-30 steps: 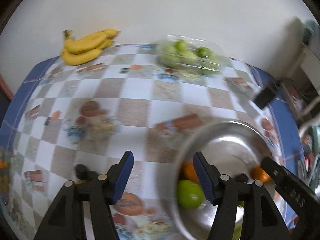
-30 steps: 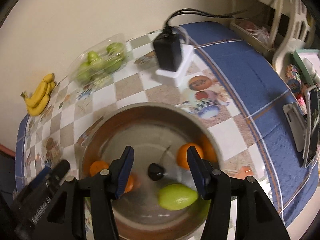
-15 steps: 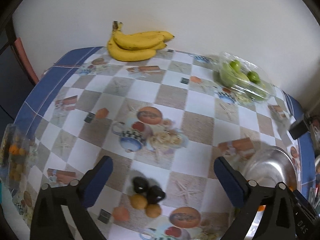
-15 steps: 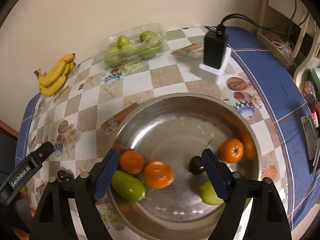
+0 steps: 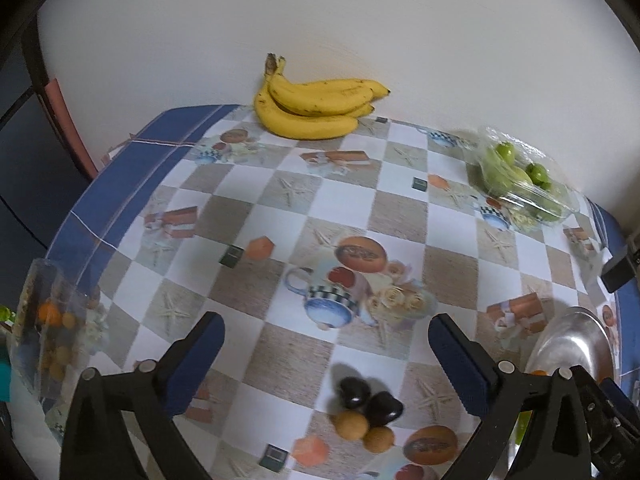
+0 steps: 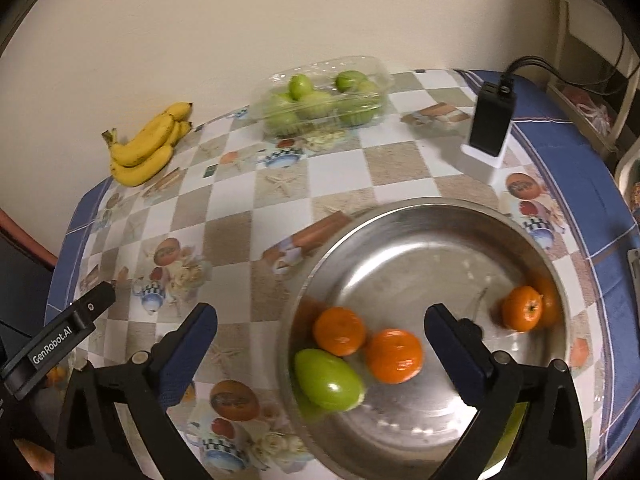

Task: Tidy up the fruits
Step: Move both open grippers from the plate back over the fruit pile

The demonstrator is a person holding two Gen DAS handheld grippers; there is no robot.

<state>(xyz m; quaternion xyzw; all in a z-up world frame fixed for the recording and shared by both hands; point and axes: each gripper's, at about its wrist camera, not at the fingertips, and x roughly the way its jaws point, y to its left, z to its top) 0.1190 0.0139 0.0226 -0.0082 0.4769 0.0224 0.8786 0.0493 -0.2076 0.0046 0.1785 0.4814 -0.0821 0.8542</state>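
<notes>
Sitting in the metal bowl (image 6: 420, 240) are three oranges (image 6: 394, 356) and a green fruit (image 6: 328, 378), gathered there to keep fruit together. Two dark fruits (image 5: 370, 398) and two small tan ones (image 5: 352, 426) lie loose on the bench (image 5: 344, 208), just below the left gripper (image 5: 324, 356), which is wide and empty. The right gripper (image 6: 320, 348) is opening over the bowl, holding nothing.

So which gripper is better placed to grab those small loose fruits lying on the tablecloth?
Left. The left gripper is open right over the small loose fruits, while the right gripper, jaws still opening and empty, hangs over the steel bowl.
</notes>
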